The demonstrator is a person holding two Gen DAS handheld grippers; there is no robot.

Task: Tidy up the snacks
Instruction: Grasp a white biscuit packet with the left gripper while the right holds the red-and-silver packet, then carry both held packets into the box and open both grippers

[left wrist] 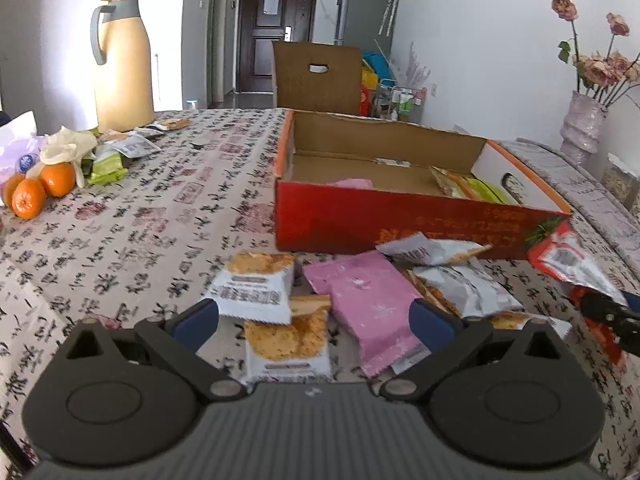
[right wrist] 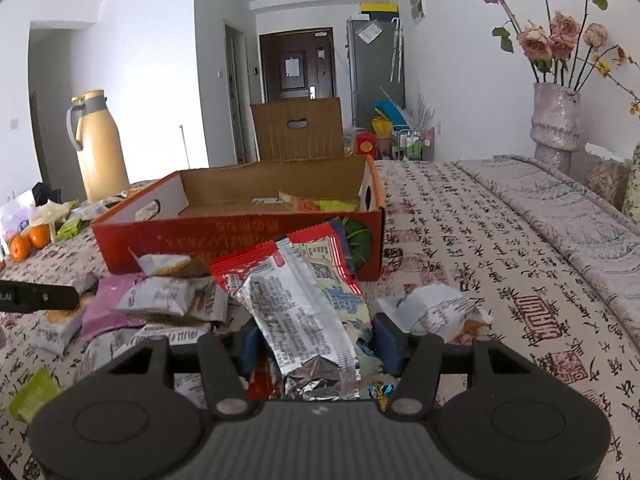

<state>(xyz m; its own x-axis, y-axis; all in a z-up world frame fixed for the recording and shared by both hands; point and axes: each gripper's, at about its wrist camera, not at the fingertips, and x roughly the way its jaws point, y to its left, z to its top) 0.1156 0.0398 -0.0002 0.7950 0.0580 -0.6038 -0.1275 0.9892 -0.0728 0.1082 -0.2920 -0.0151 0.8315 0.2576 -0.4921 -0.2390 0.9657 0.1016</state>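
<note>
Right gripper (right wrist: 316,340): jaws clamped on a bunch of red-and-silver snack packets (right wrist: 304,304), held up just before the red cardboard box (right wrist: 240,240); left gripper (left wrist: 314,316): jaws wide open, holding nothing, over a cracker packet (left wrist: 256,284) and pink packet (left wrist: 364,304) lying on the patterned surface (left wrist: 140,232); oranges (left wrist: 40,192) far left

Thermos jug (left wrist: 122,60), oranges (left wrist: 40,190), vase of roses (right wrist: 556,120) on the tablecloth (left wrist: 160,216).
</note>
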